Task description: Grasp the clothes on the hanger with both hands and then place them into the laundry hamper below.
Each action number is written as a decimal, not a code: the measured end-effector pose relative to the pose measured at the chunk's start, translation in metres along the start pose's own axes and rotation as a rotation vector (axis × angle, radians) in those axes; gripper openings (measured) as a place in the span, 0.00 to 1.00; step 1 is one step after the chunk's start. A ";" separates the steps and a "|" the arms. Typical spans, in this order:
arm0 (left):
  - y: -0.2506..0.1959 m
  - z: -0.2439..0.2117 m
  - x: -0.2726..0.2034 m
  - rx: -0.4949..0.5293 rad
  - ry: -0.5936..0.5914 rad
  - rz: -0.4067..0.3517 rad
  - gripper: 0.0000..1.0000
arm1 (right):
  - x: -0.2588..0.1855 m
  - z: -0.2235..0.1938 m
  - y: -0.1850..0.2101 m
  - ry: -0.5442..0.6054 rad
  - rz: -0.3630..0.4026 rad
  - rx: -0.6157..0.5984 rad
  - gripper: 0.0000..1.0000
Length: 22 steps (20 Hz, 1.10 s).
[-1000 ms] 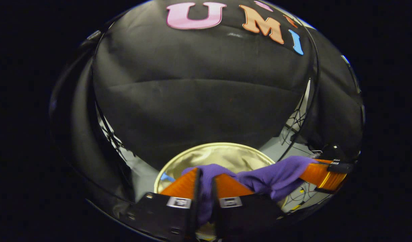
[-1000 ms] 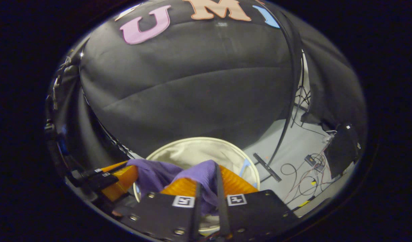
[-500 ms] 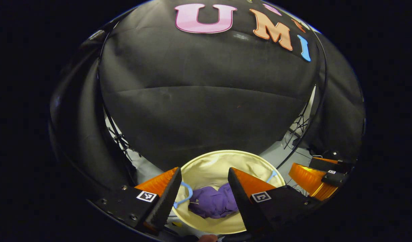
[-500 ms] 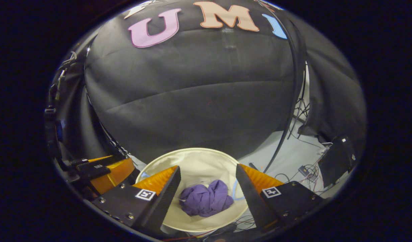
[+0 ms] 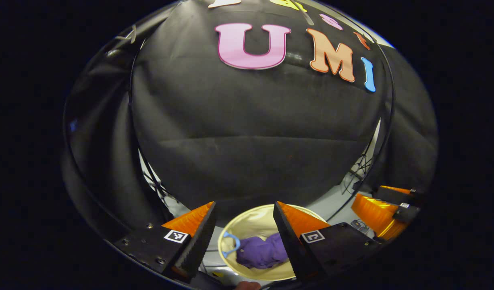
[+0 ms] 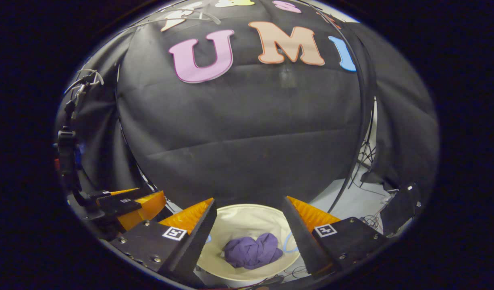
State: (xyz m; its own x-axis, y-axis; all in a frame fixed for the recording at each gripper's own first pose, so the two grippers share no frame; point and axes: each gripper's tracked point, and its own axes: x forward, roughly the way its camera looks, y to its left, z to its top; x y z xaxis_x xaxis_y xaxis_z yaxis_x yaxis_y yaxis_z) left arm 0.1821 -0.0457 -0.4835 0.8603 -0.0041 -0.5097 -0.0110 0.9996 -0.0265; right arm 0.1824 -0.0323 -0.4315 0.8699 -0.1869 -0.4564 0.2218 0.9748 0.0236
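Observation:
A crumpled purple garment [image 5: 262, 252] [image 6: 252, 251] lies at the bottom of the round cream laundry hamper [image 5: 251, 223] [image 6: 247, 217], which stands on the floor below both grippers. My left gripper [image 5: 245, 235] hangs above the hamper, open, with nothing between its fingers. My right gripper [image 6: 249, 237] is also open and empty above the hamper. In the left gripper view the right gripper [image 5: 382, 209] appears at the far right. In the right gripper view the left gripper [image 6: 128, 205] appears at the lower left.
A light blue handle loop [image 5: 230, 244] sits on the hamper's rim. Cables [image 6: 376, 219] and a black box [image 6: 400, 207] lie on the grey floor to the right. Black tent poles [image 6: 362, 121] arc up the booth's wall.
One second ago both grippers were shut on the purple garment over the hamper. They opened, the garment dropped into the hamper, and both grippers have since risen higher above it.

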 end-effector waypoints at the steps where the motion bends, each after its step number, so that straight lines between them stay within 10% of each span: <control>1: 0.005 0.007 -0.003 0.011 -0.009 0.012 0.89 | -0.006 0.010 0.006 -0.012 0.007 0.001 0.99; 14: 0.033 0.109 -0.063 0.143 -0.171 0.115 0.97 | -0.066 0.130 0.036 -0.203 0.052 -0.042 0.99; 22: 0.024 0.177 -0.117 -0.028 -0.271 0.012 0.98 | -0.104 0.174 0.044 -0.288 0.059 -0.062 0.99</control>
State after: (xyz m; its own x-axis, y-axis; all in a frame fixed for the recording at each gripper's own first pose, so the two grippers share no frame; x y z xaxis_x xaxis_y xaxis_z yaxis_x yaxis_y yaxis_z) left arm 0.1713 -0.0162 -0.2721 0.9651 0.0189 -0.2613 -0.0325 0.9983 -0.0480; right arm 0.1786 0.0085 -0.2283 0.9717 -0.1475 -0.1847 0.1471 0.9890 -0.0154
